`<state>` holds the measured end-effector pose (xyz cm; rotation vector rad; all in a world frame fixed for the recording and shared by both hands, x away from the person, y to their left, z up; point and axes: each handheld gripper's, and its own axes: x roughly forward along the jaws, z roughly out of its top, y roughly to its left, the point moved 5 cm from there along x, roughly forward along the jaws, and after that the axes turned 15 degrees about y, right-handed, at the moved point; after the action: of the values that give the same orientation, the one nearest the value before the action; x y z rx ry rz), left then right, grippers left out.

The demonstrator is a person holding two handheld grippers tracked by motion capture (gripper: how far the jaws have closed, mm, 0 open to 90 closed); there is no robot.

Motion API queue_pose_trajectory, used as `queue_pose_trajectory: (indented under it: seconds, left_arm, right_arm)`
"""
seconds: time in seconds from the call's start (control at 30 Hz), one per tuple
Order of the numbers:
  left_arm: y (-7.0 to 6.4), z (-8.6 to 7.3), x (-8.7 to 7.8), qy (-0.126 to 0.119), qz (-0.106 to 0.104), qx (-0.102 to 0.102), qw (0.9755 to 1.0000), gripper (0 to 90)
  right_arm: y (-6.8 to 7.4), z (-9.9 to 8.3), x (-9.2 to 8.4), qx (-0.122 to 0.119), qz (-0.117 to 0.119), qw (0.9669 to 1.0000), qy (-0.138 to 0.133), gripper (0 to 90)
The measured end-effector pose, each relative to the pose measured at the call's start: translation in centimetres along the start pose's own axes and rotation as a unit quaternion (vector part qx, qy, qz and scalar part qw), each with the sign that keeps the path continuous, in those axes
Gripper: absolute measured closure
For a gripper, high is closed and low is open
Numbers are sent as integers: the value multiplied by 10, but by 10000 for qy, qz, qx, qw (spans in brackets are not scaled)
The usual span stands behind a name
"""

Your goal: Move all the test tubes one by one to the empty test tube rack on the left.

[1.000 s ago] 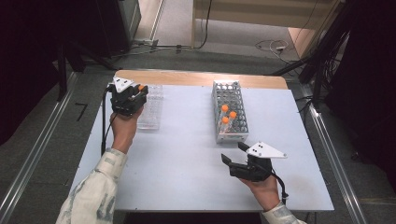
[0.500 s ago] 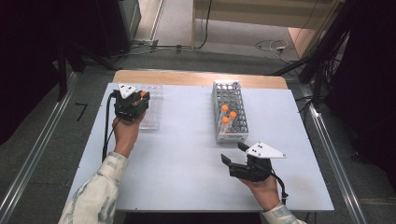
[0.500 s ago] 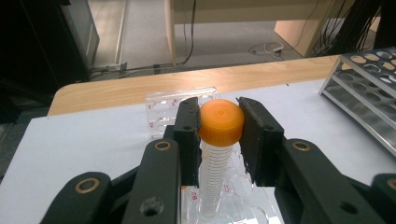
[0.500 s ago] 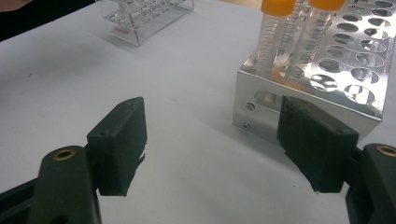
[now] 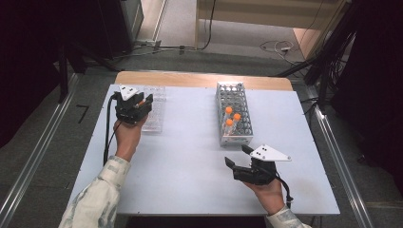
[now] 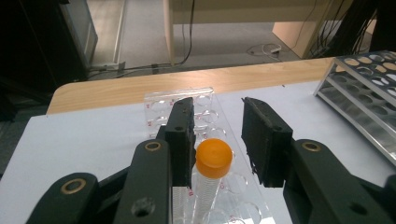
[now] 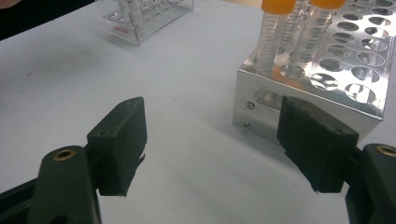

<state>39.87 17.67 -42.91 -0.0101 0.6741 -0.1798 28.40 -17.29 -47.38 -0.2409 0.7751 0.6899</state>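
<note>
At the time of inspection the left tongs (image 6: 217,140) stood over the clear plastic rack (image 5: 154,107) at the upper left of the high view, with an orange-capped tube (image 6: 212,170) upright in one of that rack's wells. In the left gripper view the tube's cap sat between the two pads, hard against or just beside the left-hand pad and clear of the right-hand one; the jaws had just been opening and no longer clamped the tube, which appeared to rest in the rack on its own. The tube's long axis ran vertical, directly below and between the pads, so in my judgement any withdrawal would need to go straight up along that axis to avoid tipping the tube or dragging the light rack. The right tongs (image 5: 240,159) were held apart and empty at the lower right of the high view, resting low over the worktop (image 5: 190,166) just short of the near end of the metal rack (image 5: 233,116). Three more orange-capped tubes (image 5: 233,116) stood upright there, ahead of and slightly to the right of the jaws in the right gripper view. The right hand was plainly the nearer to those tubes.
</note>
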Motion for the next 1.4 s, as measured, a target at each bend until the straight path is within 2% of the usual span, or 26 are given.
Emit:
queue_pose_trajectory:
  seconds: [0.2, 0.33, 0.4, 0.53, 0.63, 0.7, 0.93, 1.03, 1.23, 1.4]
  left_arm:
    - [-8, -2, -10, -1, -220, 15, 9998, 480]
    - [-16, -5, -22, -59, -395, 13, 9992, 328]
    - [-21, -9, -29, -52, -470, 22, 9989, 234]
    - [-37, -24, -42, -45, -674, 169, 9976, 139]
    - [-48, -39, -48, -14, -900, 189, 9958, 115]
    - [-53, -50, -51, 27, -966, 227, 9951, 99]
    - [-58, -82, -57, 80, -1098, 90, 9939, 94]
    - [-59, -94, -61, 121, -1061, 172, 9941, 98]
    - [-60, -102, -71, 32, -1066, 230, 9940, 98]
    - [-60, -108, -70, 93, -1072, 253, 9939, 93]
  right_arm:
    - [-1, 0, 1, -10, -35, 10000, -5, 230]
    - [-4, 1, 2, 56, -97, 9999, -17, 235]
    - [-5, 2, 3, 55, -135, 9999, -30, 235]
    - [-7, 3, 5, 72, -173, 9998, -23, 239]
    - [-7, 4, 7, 97, -213, 9997, -28, 249]
    - [-9, 6, 8, 94, -256, 9996, -37, 256]
    - [-17, 14, 16, 196, -345, 9992, -96, 289]
    - [-20, 21, 21, 233, -372, 9990, -105, 305]
    - [-24, 31, 37, 248, -417, 9988, -55, 331]
    - [-27, 38, 46, 256, -475, 9985, -74, 396]
